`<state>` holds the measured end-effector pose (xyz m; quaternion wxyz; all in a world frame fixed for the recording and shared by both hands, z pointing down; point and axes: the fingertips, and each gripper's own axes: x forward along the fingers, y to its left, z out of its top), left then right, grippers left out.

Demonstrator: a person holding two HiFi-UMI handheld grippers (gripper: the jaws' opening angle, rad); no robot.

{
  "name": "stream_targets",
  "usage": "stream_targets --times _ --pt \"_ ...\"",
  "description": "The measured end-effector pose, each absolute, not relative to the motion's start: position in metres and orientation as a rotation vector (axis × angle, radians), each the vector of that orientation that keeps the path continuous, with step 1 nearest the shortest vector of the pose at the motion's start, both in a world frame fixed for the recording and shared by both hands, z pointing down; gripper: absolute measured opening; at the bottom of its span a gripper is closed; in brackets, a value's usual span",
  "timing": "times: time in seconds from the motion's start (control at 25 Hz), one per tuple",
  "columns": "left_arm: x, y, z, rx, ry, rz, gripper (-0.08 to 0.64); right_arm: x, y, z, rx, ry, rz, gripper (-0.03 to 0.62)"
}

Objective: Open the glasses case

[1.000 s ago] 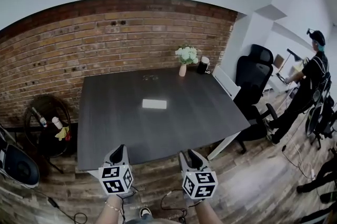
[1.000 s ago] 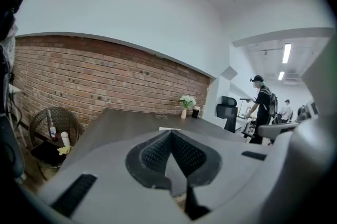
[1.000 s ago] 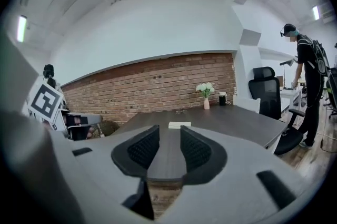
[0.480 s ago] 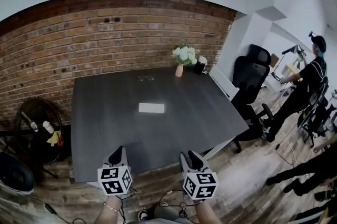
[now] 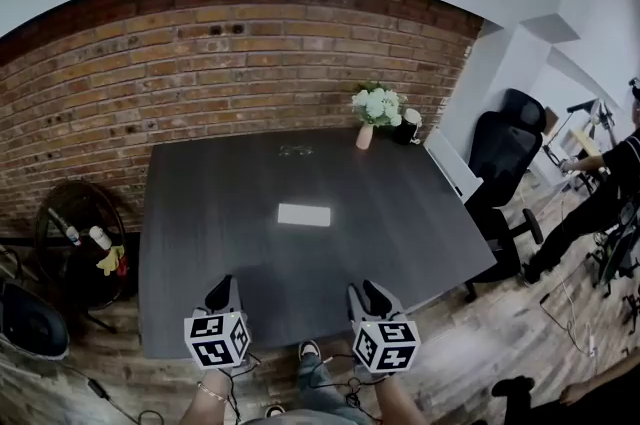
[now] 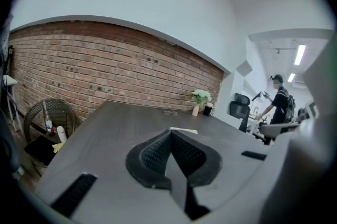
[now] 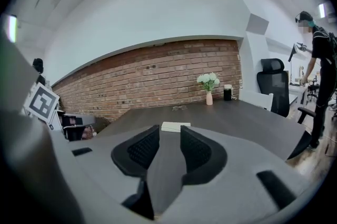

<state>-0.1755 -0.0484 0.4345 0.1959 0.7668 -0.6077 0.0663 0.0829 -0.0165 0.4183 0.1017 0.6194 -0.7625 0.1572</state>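
Note:
The glasses case (image 5: 303, 214) is a flat white box lying closed in the middle of the dark table (image 5: 200, 243). It shows just past the jaw tips in the left gripper view (image 6: 183, 130) and the right gripper view (image 7: 175, 126). My left gripper (image 5: 222, 297) hovers over the table's near edge, well short of the case; its jaws meet at the tip with nothing between them (image 6: 169, 133). My right gripper (image 5: 366, 299) is beside it at the same edge, open, with a narrow empty gap between its jaws (image 7: 169, 132).
A pair of glasses (image 5: 296, 151) lies at the table's far side, near a vase of flowers (image 5: 373, 113) and a dark cup (image 5: 409, 126). A black office chair (image 5: 508, 153) and a person (image 5: 612, 183) are at the right. A wicker stand with bottles (image 5: 78, 238) is at the left.
Both grippers have come forward over the table's near edge, and the table and case now sit nearer in view. Neither gripper's jaws have changed.

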Motion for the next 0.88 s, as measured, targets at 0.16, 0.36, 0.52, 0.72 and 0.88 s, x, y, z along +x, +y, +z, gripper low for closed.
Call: stream_targets --times 0.16,0.36,0.52,0.72,0.88 --pt "-0.171 -0.087 0.429 2.104 -1.767 0.177 -0.005 0.093 -0.067 0.418 1.773 -2.295 0.463 0.129" --pt "-0.154 -0.131 0.416 2.065 -1.827 0.167 -0.005 0.11 -0.126 0.412 1.693 -2.336 0.46 0.13" --pt "-0.142 -0.163 0.409 2.038 -1.873 0.165 -0.005 0.123 -0.172 0.404 1.648 -2.375 0.436 0.13" --pt "-0.132 -0.191 0.41 1.994 -1.911 0.182 -0.005 0.137 -0.215 0.405 1.598 -2.407 0.452 0.13" --pt "-0.128 -0.207 0.417 1.96 -1.932 0.205 -0.005 0.144 -0.241 0.417 1.554 -2.414 0.479 0.132"
